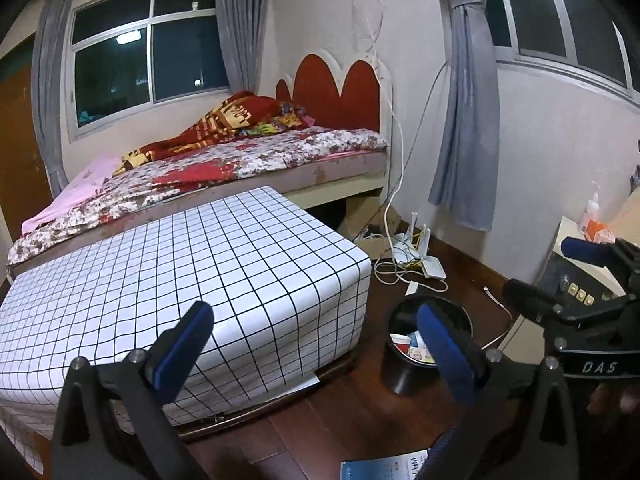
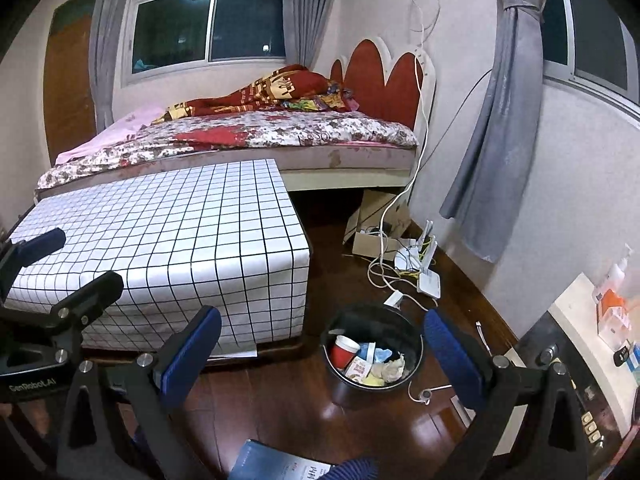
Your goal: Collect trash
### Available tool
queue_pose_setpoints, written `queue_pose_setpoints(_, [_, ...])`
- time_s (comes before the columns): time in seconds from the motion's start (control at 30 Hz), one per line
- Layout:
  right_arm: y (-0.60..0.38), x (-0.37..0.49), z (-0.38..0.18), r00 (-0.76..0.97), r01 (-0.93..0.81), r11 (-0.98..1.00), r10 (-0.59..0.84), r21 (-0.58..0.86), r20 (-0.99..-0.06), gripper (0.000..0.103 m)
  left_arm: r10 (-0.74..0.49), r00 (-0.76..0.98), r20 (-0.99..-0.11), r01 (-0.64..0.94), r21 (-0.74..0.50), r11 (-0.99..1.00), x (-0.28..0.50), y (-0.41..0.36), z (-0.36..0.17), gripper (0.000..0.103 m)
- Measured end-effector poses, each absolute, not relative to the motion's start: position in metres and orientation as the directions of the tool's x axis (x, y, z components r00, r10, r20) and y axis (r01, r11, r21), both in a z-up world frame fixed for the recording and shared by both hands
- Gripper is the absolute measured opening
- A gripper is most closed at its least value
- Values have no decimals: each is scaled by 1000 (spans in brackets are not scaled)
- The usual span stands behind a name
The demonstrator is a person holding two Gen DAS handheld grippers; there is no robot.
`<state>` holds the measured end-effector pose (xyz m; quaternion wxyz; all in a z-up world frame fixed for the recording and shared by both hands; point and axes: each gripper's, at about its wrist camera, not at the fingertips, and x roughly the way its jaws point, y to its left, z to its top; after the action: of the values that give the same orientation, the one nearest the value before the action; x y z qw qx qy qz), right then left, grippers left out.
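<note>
Right wrist view: black bin [image 2: 372, 350] with trash lower centre of frame, both tongs released and empty, left gripper [image 1: 316, 340], right gripper [image 2: 322, 344]; risk judged: snagging white cable [image 2: 424, 394] beside bin, tipping it.

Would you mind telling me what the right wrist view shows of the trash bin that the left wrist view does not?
Only the right wrist view looks down into the black trash bin, showing a red cup and crumpled paper. Only the left wrist view shows the right hand-held gripper from the side, while a blue finger pad covers part of the bin. Both share the checked table cover, the bed and the white router.
</note>
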<state>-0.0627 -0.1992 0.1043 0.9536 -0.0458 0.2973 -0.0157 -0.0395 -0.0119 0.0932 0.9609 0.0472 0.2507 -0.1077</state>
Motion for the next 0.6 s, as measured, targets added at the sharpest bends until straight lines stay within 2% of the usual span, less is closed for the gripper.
queue_pose_setpoints(0.6, [-206, -68, 102, 813, 18, 995, -69, -94, -577, 102, -170, 852, -496, 212, 30, 977, -43, -8, 96, 102])
